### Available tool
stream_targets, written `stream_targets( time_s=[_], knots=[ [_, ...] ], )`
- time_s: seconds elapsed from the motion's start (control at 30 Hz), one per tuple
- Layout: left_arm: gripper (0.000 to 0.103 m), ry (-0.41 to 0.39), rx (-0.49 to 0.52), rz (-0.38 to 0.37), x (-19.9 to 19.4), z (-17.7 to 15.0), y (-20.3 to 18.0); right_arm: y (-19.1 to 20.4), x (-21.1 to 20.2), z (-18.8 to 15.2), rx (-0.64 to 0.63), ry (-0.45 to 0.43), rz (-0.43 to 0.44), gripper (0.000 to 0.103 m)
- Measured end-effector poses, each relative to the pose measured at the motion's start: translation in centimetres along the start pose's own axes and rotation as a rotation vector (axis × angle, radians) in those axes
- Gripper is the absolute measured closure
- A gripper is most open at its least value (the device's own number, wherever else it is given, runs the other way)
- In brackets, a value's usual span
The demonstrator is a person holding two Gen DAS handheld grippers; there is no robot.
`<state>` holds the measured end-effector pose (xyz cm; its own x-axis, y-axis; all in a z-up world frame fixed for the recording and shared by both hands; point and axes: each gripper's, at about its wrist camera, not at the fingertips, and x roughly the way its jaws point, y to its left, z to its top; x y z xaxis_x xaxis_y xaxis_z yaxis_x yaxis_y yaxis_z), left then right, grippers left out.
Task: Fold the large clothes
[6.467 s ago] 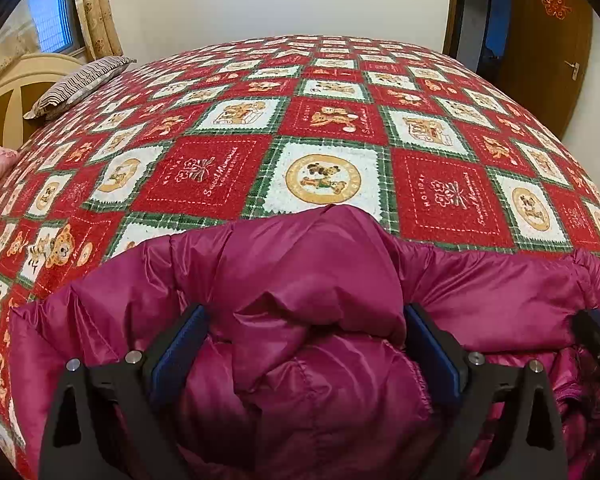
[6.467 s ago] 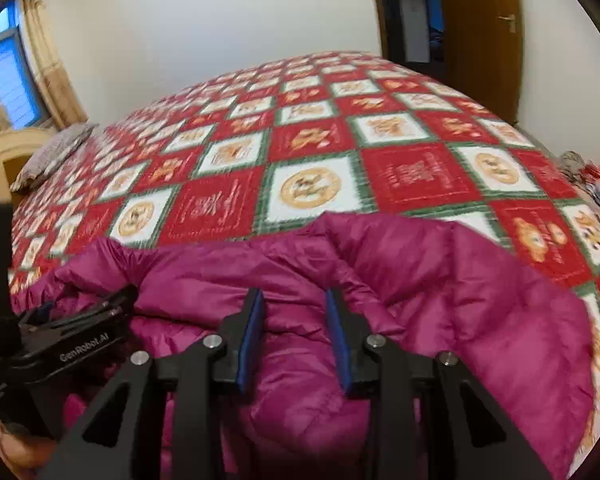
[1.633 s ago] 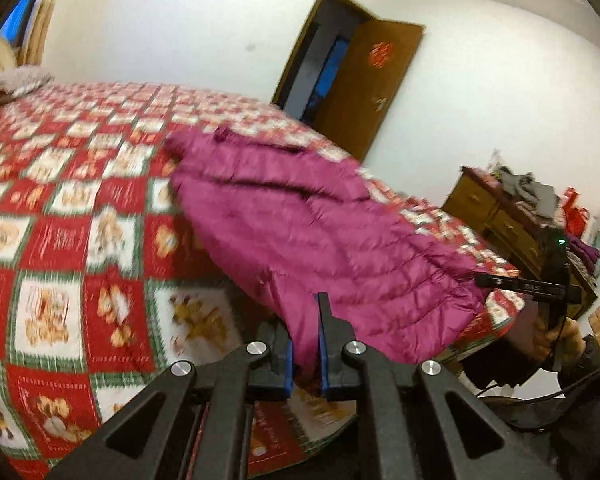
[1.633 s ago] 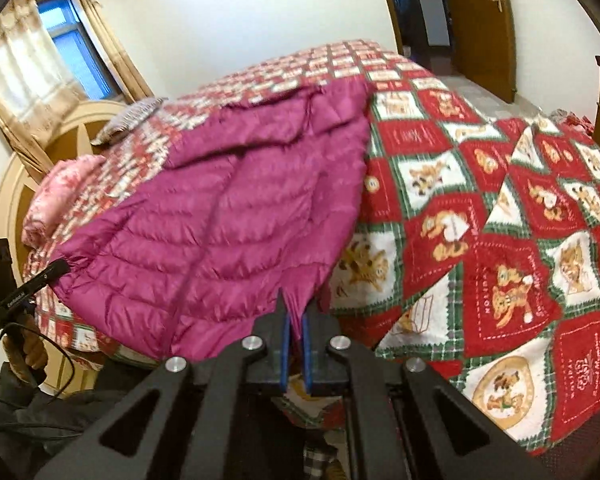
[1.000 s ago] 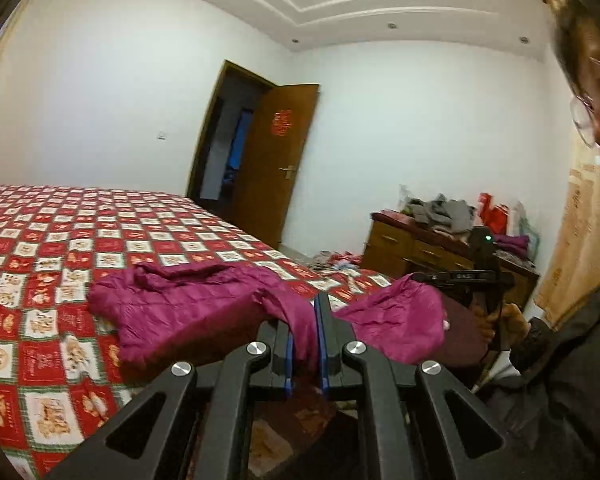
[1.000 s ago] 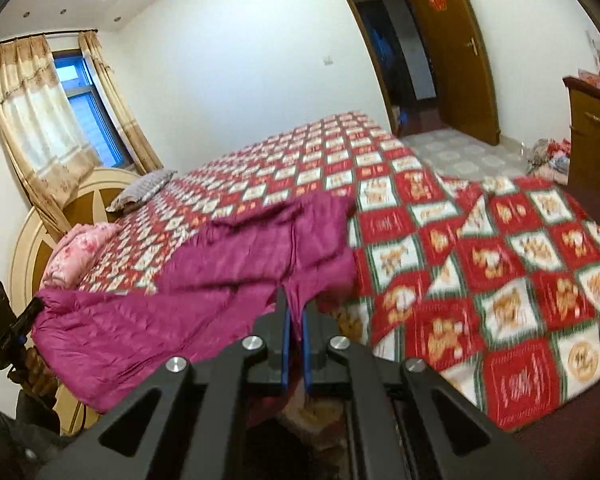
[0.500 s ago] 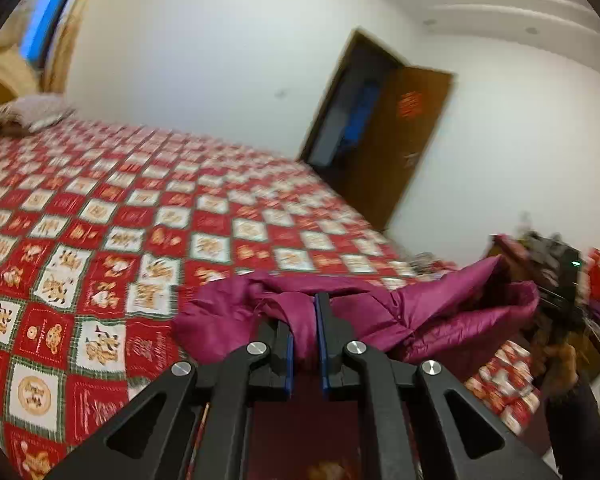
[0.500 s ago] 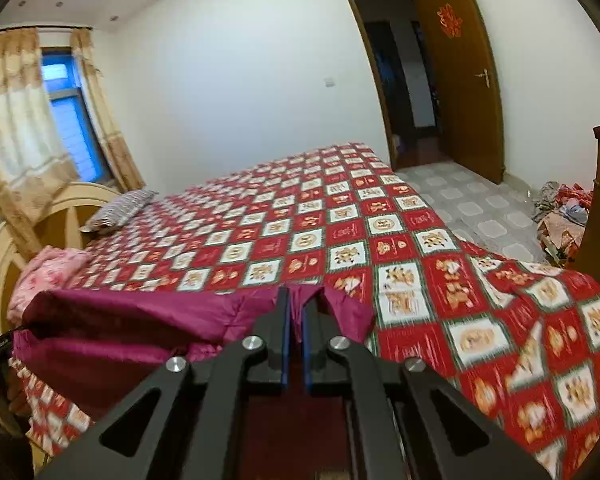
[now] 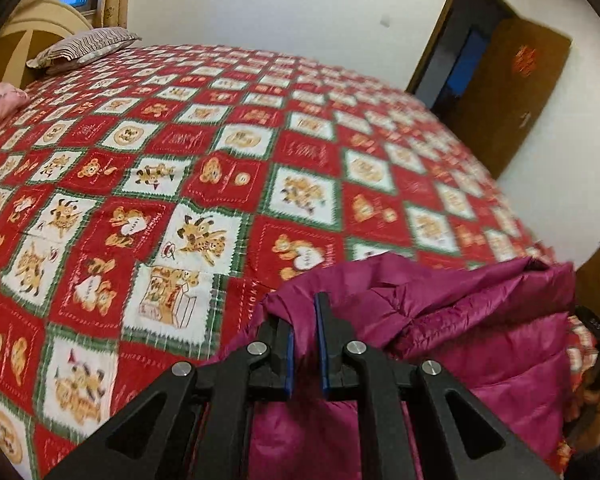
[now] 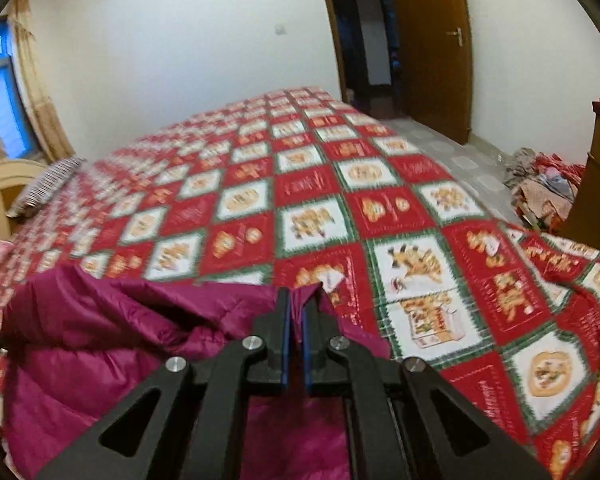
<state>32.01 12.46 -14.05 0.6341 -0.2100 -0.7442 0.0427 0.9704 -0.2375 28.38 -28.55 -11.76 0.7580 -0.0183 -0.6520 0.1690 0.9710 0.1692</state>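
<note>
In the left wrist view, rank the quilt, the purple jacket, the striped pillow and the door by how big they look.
1. Quilt, fills most of the frame.
2. Purple jacket, though nearness to the camera enlarges it.
3. Door.
4. Striped pillow, smallest, but it lies far off.

The left tongs (image 9: 305, 312) pinch the magenta jacket (image 9: 480, 328) (puffy, quilted) over the patchwork bedspread (image 9: 180, 168).

One magenta jacket (image 9: 480, 344), one patchwork quilt (image 9: 220, 160), one striped pillow (image 9: 84, 46), one door (image 10: 432, 48).
</note>
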Motion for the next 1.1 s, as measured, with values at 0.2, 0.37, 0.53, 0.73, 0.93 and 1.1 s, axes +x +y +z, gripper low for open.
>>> stream_targets(
  time_s=[0.2,0.37,0.53,0.73,0.93,1.1],
  knots=[
    [0.094,0.060,0.011,0.070,4.2,-1.2,-0.6,0.0,4.0,-2.0,-0.007,0.042,-0.078,0.096],
    [0.093,0.020,-0.066,-0.003,3.5,-1.1,0.7,-0.4,4.5,-2.3,0.000,0.062,-0.094,0.092],
    [0.089,-0.040,-0.294,-0.279,-0.5,0.6,5.4,-0.7,4.5,-2.3,0.024,0.057,-0.096,0.081],
    [0.025,-0.157,-0.250,-0.034,-5.9,2.8,4.5,-2.4,2.7,-1.9,0.107,0.018,-0.080,0.027],
    [0.021,-0.246,-0.100,0.043,-8.4,2.3,-0.4,-2.3,-4.6,-1.1,0.055,-0.140,-0.068,0.044],
    [0.021,-0.176,0.119,0.119,-3.8,0.8,-8.1,5.3,-4.7,0.3,-0.112,-0.045,0.170,0.054]
  ],
)
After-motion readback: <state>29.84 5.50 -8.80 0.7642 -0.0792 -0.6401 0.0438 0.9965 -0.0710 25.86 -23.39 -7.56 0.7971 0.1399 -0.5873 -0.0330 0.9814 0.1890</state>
